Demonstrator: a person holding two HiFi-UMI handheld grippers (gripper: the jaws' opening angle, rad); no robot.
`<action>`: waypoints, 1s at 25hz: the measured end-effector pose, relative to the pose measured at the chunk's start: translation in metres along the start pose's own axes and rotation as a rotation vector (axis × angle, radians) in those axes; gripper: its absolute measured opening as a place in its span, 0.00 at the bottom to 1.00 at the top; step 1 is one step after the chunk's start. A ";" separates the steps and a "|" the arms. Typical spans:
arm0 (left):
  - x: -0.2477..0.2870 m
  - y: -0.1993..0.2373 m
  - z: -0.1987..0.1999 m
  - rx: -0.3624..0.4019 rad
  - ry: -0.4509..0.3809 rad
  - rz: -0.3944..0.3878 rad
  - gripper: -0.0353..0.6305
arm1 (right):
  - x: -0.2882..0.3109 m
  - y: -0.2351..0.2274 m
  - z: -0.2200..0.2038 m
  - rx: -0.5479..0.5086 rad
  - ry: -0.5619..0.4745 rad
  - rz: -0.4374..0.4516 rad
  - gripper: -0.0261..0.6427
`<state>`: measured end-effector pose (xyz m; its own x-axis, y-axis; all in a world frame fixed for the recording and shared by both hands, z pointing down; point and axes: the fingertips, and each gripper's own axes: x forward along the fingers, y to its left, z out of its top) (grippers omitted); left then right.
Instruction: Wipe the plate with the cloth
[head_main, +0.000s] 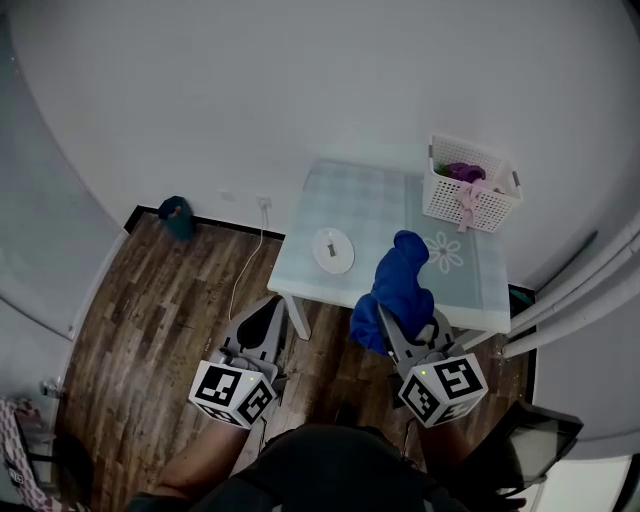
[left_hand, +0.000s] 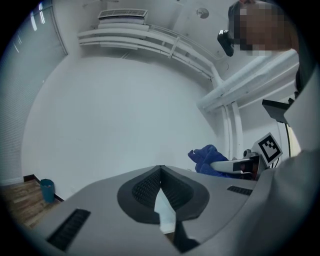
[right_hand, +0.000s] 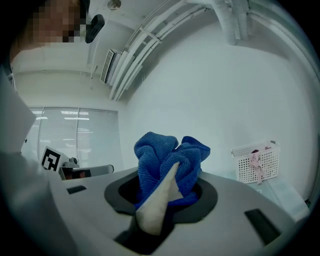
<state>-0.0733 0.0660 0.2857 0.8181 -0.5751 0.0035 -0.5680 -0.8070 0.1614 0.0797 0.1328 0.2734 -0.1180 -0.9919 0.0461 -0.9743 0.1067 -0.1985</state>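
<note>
White wall (head_main: 300, 80) and wood floor (head_main: 170, 300) frame 1 small pale surface (head_main: 380, 215). Left tongs (head_main: 274, 308) are clenched on nothing, short of the near edge of the surface. Plate (head_main: 333, 250) lies flat near that edge, ahead of and between the 2 tongs. Right tongs (head_main: 405, 335) grip the blue cloth (head_main: 398, 285), bunched upward. From the cloth, the plate lies forward and left, close by; the round plate has no long axis to align to. Basket (head_main: 470, 190) stands at the far right corner, well apart.
</note>
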 end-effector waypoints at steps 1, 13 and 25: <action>0.008 0.000 -0.001 0.001 0.005 0.009 0.06 | 0.004 -0.008 0.001 -0.002 0.005 0.005 0.26; 0.073 0.042 -0.012 0.056 0.063 0.069 0.06 | 0.067 -0.068 -0.003 0.032 0.024 0.023 0.26; 0.150 0.117 -0.037 0.047 0.166 -0.041 0.06 | 0.157 -0.090 -0.012 0.024 0.071 -0.079 0.26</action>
<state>-0.0137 -0.1095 0.3416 0.8422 -0.5143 0.1615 -0.5339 -0.8373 0.1180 0.1462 -0.0321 0.3106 -0.0551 -0.9898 0.1315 -0.9764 0.0259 -0.2146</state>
